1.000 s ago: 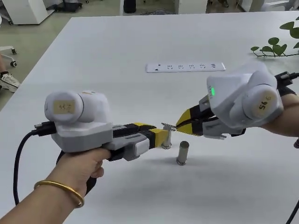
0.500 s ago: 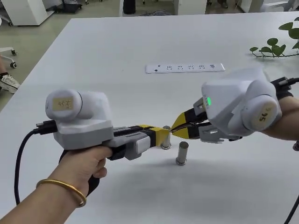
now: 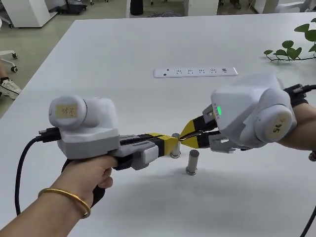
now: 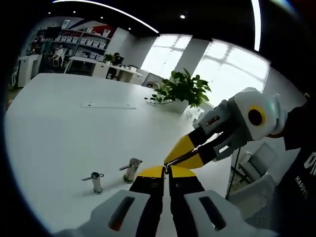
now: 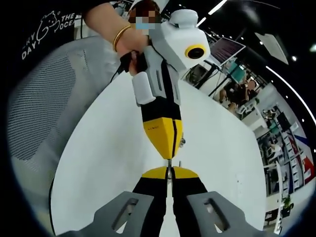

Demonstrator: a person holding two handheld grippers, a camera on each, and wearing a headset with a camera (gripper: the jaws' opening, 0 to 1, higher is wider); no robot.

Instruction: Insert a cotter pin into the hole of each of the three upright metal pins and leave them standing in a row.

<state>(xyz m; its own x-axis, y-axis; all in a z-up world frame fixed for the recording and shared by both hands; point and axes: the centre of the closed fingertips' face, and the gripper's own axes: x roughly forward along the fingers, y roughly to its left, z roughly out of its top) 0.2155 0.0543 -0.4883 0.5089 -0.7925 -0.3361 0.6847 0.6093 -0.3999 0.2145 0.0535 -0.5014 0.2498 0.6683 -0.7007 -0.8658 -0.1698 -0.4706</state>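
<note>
Above the white table (image 3: 123, 59), the left gripper (image 3: 170, 143) and right gripper (image 3: 186, 139) are held tip to tip. The left jaws are drawn together to a narrow slit. The right jaws are closed on a thin cotter pin (image 5: 169, 164), which also meets the left tips. 2 uprights are seen standing on the table: a first metal pin (image 4: 131, 170) just beside the left jaws and a second metal pin (image 4: 97, 182) further off, each crossed by a cotter pin. "DAY" and "THE" are legible on a dark shirt (image 5: 34, 34). The grippers' handwritten labels cannot be read.

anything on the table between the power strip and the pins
Nothing: the table between power strip and pins is bare, in the head view.
</note>
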